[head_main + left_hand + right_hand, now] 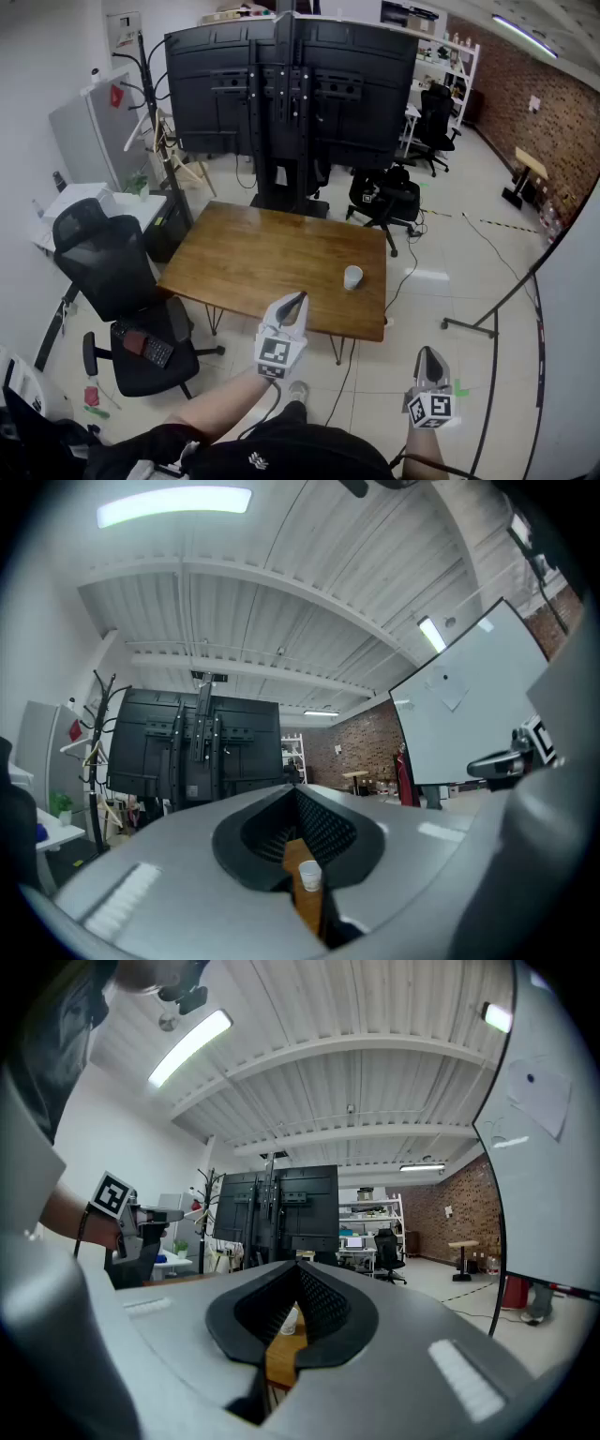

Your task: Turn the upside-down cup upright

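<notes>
Cup (352, 277) is sitting on the wooden table (244, 253), toward the table's right side and close to its near edge. It is standing alone, with nothing touching it. It is too small to tell which way up it is facing.

Left gripper (298, 298) is hovering at the near edge of the table, left of the cup and well apart from it. Its jaws are lying together with nothing held. The left gripper view is only showing the cup (310, 876) and a strip of tabletop far off through the slot between the jaws.

Right gripper (427, 352) is hanging over the floor, nearer than the table and right of it. Its jaws are closed and empty. The right gripper view is catching the cup (290, 1321) far ahead through the slot.

Both grippers are pointing level toward the far side of the room.

A black office chair (112, 272) is standing left of the table. A large black screen stand (281, 84) is standing beyond the far edge.
</notes>
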The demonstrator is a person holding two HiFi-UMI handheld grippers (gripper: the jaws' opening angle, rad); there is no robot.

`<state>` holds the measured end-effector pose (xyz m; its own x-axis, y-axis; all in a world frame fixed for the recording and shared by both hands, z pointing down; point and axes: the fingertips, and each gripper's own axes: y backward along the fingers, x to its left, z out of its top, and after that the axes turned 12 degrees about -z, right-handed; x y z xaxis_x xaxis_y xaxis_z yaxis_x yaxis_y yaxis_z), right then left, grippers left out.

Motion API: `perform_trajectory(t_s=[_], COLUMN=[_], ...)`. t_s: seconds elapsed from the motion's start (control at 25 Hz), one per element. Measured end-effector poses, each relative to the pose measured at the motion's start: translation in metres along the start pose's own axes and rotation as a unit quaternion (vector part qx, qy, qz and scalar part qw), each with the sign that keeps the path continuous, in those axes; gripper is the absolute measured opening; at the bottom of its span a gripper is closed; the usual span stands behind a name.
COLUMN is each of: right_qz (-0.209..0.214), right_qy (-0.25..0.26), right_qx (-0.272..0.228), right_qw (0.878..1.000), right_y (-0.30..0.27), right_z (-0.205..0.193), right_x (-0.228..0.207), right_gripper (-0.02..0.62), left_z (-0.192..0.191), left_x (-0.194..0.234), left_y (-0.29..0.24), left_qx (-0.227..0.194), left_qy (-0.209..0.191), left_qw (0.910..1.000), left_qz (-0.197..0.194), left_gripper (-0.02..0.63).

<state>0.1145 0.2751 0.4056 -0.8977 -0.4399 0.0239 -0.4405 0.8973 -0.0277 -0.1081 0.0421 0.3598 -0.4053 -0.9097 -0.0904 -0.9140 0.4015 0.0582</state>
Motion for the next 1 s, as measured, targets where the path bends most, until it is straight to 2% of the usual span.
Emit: perform_trajectory(t_s=[0.12,0.24,0.36,0.48,0.6,0.72,1.0], right_qz=[-0.004,-0.031,-0.032,-0.014,0.015,0.050,0.101], right_qy=[0.021,0.030,0.029,0.027,0.033,0.047,0.057], right_qx=[0.016,0.007,0.028,0.058,0.100,0.117,0.156], right_qw=[1.000,0.999,0.999,0.998,0.994,0.991,0.981], right_y=[-0.037,-0.107,-0.145,-0.180,-0.190,-0.210,-0.277], right_z=[0.005,0.033,0.028,-0.003,-0.027,-0.033,-0.062], right_x=[-0.013,-0.025,-0.017,0.013,0.042,0.056,0.071], right_gripper=[0.002,0.002,0.002,0.002,0.002,0.002,0.002], left_z=[-0.013,-0.009,-0.027,-0.053,-0.065,-0.074,-0.068], left_x=[0.019,0.047,0.063,0.095,0.101,0.101,0.117], left_y=[-0.029,-0.072,-0.085,-0.100,-0.111,-0.117,-0.129], left_qx=[0.012,0.001,-0.008,0.014,0.040,0.061,0.058], left_qy=[0.004,-0.012,0.010,0.034,0.052,0.064,0.061], left_qw=[0.9999,0.9996,0.9997,0.9993,0.9977,0.9957,0.9964], left_qz=[-0.004,-0.026,-0.021,-0.003,-0.019,-0.029,0.008], left_gripper=[0.000,0.000,0.000,0.000,0.000,0.000,0.000])
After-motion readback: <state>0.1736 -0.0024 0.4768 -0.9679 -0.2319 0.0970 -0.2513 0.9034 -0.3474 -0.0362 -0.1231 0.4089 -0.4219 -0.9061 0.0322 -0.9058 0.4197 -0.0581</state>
